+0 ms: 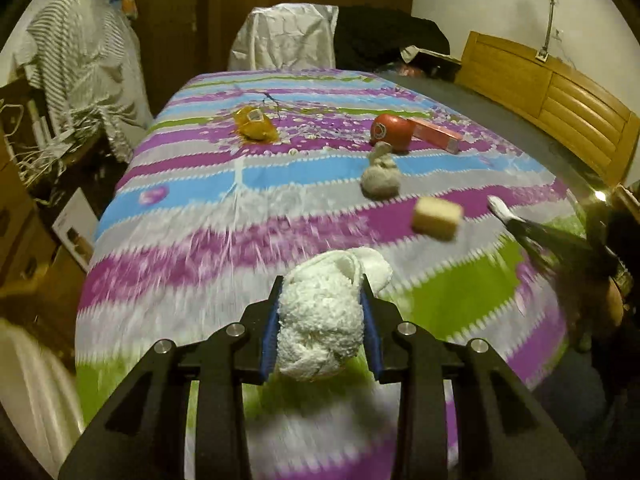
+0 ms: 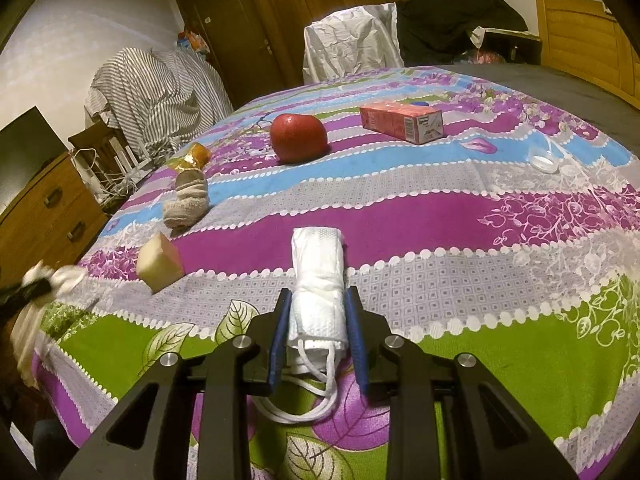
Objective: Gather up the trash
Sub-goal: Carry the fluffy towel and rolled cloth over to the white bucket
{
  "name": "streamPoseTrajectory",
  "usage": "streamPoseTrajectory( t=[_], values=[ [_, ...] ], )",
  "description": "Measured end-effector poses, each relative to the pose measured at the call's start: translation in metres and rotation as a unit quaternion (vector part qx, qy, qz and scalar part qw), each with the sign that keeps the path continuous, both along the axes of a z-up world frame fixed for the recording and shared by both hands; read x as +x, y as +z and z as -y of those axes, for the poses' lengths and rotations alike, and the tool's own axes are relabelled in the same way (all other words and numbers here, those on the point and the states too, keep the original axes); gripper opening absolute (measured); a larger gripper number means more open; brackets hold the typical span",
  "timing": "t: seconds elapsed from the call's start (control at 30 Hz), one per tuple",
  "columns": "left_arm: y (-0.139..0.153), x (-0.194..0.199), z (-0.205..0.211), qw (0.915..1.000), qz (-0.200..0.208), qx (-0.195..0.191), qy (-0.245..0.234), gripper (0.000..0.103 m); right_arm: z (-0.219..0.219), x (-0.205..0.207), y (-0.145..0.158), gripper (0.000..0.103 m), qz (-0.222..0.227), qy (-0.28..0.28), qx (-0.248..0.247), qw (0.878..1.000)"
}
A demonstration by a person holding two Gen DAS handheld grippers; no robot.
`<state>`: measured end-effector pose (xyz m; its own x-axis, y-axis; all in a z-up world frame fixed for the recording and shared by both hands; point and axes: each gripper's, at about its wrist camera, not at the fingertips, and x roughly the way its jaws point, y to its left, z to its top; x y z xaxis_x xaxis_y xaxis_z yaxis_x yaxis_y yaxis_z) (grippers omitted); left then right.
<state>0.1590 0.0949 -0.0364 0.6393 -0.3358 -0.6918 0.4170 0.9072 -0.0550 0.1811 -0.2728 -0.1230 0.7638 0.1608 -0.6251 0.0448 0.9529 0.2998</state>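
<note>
We pinch a balled white sock [image 1: 320, 328] in our left gripper [image 1: 322, 316]; our right gripper [image 2: 318, 320] clamps a folded face mask [image 2: 318, 280], an apple [image 2: 298, 138] at twelve o'clock.

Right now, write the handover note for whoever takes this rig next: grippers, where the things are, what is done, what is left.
Left gripper: shut on the white fluffy sock, lifted over the bed's near edge.
Right gripper: shut on the folded face mask, its ear loops dangling below.
On the bedspread: yellow sponge block, grey sock bundle, red apple, pink carton, orange wrapper, small clear cup.
Done: two items gripped. No trash bin is in view.
Left: drop both, then likely the wrapper, cup and carton.
</note>
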Motion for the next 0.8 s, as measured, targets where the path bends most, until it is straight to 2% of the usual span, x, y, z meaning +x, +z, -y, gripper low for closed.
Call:
streamPoseTrajectory(
  t=[0.13,0.3,0.47,0.57,0.67,0.8],
  values=[
    [-0.002,-0.026,-0.007,0.9995,0.017,0.020,0.018,0.033,-0.004,0.000,0.001,0.028,-0.001,-0.001,-0.012,1.000],
    [0.008,-0.039,-0.029,0.9985,0.029,-0.013,0.044,0.033,-0.008,-0.001,0.002,0.028,-0.002,-0.003,-0.024,1.000],
    [0.016,-0.047,-0.040,0.9955,0.042,-0.024,0.081,0.033,-0.009,0.002,0.003,0.028,-0.008,0.000,-0.030,1.000],
    [0.029,-0.052,-0.051,0.9892,0.062,-0.031,0.129,0.033,-0.007,0.001,0.006,0.027,-0.012,0.000,-0.022,1.000],
    [0.036,-0.068,-0.061,0.9827,0.080,-0.034,0.163,0.033,-0.014,-0.016,0.020,0.027,-0.001,0.001,-0.026,1.000],
    [0.035,-0.089,-0.074,0.9784,0.086,-0.044,0.183,0.033,-0.040,-0.048,0.044,0.027,0.025,0.028,-0.033,0.999]
  ],
)
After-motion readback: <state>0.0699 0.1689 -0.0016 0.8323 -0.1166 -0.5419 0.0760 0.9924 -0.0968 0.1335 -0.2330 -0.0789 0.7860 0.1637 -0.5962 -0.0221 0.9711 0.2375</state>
